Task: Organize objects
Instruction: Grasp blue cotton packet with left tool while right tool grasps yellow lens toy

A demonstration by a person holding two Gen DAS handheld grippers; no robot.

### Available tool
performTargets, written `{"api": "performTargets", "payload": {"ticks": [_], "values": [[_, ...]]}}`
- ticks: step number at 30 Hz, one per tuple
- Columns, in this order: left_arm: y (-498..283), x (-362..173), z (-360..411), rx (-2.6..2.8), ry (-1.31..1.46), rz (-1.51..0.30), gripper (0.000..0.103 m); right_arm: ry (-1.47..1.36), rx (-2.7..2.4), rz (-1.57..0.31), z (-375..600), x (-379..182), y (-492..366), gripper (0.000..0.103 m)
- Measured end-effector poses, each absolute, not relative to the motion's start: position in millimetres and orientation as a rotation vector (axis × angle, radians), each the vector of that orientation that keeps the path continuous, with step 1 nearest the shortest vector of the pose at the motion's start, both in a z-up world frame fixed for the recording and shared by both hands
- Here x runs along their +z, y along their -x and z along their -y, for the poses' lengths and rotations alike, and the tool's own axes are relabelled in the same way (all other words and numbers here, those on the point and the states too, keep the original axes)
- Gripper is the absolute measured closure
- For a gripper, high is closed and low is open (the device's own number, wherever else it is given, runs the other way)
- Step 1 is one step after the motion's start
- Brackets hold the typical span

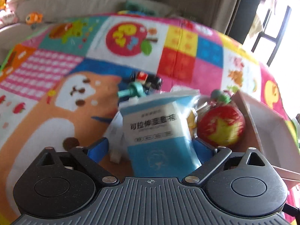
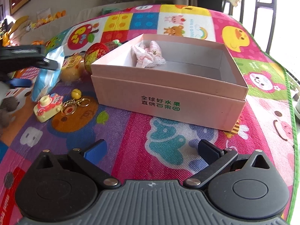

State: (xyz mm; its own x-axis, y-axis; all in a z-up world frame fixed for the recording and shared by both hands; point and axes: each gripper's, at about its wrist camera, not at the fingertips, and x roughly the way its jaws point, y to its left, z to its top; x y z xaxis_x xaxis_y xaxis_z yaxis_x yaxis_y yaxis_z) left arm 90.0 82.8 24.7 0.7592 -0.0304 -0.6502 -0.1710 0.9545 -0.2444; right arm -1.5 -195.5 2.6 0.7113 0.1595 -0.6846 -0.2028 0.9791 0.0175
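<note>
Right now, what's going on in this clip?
A person with two handheld grippers is tidying small toys off a colourful play mat into an open pink cardboard box. The left gripper has a blue-and-white plastic packet between its fingers, beside a red-and-yellow ball. The right gripper hangs open and empty before the box, which holds only a pink frilly cloth bundle.

**Bright colours on the play mat**

The mat (image 2: 142,131) has pink, yellow, blue and purple squares with cartoon animals. The box (image 2: 168,97) is pale pink with green letters. Inside lies pink and white lacy cloth (image 2: 148,57). The packet (image 1: 159,129) is blue and white. The ball (image 1: 221,125) is red and yellow. The toy camera (image 2: 48,106) is cream and pink.
</note>
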Motion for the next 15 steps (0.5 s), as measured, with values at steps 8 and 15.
{"api": "performTargets", "payload": {"ticks": [8,15], "values": [[-36,43,-103,-0.022,0.304,-0.654,0.046,0.081,0.215,-0.786,193,5,-2,0.0],[37,47,-125,-0.103,0.246,-0.681,0.046,0.126,0.429,-0.731,145,20,12,0.0]]}}
